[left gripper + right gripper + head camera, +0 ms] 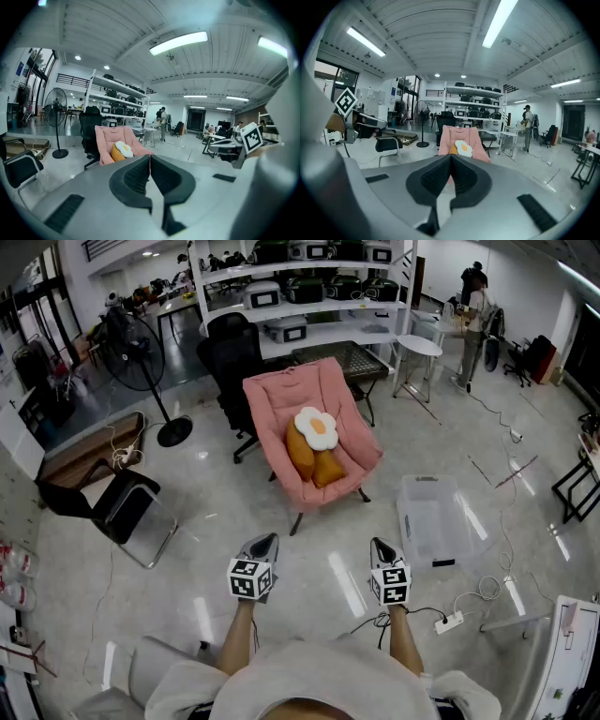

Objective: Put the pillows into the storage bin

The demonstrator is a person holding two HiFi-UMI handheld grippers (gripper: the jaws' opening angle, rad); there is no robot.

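Clenched, empty: left gripper (266, 540), right gripper (379, 545). Pillows (315, 442) at twelve o'clock on chair (281, 395): probably light, squashy; pinch a corner deep.

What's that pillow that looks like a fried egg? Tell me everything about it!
The egg pillow is a soft, plush-looking cushion shaped like a fried egg. It has a white, wavy-edged outside and a round orange-yellow yolk in the middle. It sits on the pink chair, propped up with its yolk side facing out, leaning back against the backrest. Its lower part rests on the orange pillows beneath it. Nothing else touches it.
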